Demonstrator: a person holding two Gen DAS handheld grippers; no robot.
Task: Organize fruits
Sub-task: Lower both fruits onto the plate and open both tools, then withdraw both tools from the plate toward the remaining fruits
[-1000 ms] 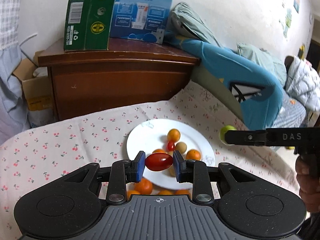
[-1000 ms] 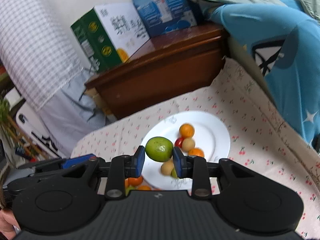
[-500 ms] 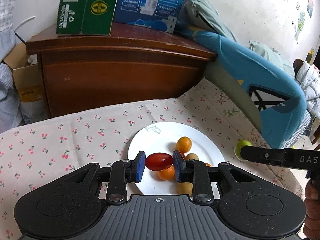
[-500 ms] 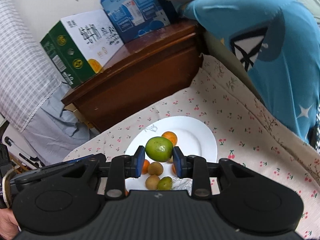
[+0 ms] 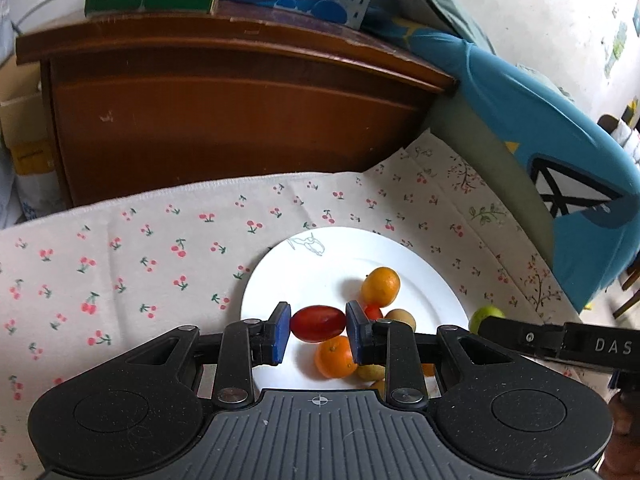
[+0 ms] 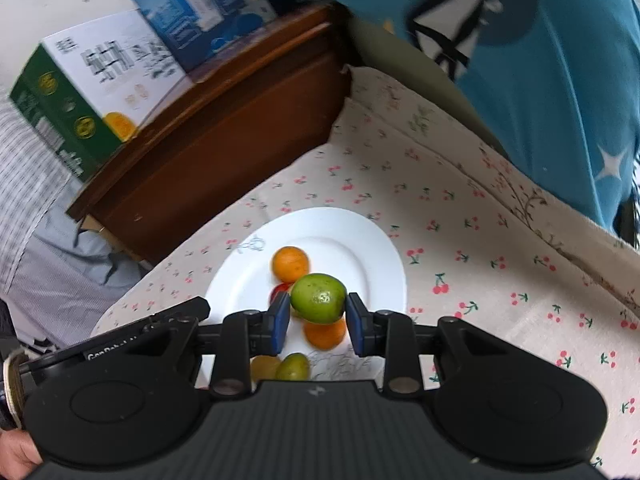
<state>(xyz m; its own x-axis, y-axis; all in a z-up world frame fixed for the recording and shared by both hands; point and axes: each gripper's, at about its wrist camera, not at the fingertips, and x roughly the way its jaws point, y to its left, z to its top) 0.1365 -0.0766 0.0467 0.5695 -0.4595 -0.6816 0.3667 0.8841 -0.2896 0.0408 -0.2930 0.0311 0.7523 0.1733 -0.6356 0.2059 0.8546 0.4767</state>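
two fruits held over a crowded plate

the left tool (image 5: 318,334) is clenched on a red oval fruit (image 5: 318,323), pinched end to end between its blue pads. the right tool (image 6: 318,322) is clenched on a green round fruit (image 6: 318,298), gripped at its sides. both hang just above the white plate (image 5: 280,280), which lies ahead of and below each tool on the cherry-print cloth (image 5: 120,248).

beneath the left tool's load sit an orange fruit (image 5: 335,356), another orange one (image 5: 380,286) further ahead, and smaller red and tan pieces just to its right. from the right tool, two orange fruits and a green-yellow pair show under and behind the jaws.

risks, as a judgement: the plate's near part is crowded, so a fruit let go here may land on another, roll and leave the rim. the red fruit is smooth and held only at its tips; a squeeze could split it or squirt it out. the two tools are close together, and a sideways move could knock them.

hidden: the tool bodies cover the plate's near edge and any fruit there. how many fruits lie on the plate cannot be told. the right view is blurred. what kind each small fruit is stays unclear.
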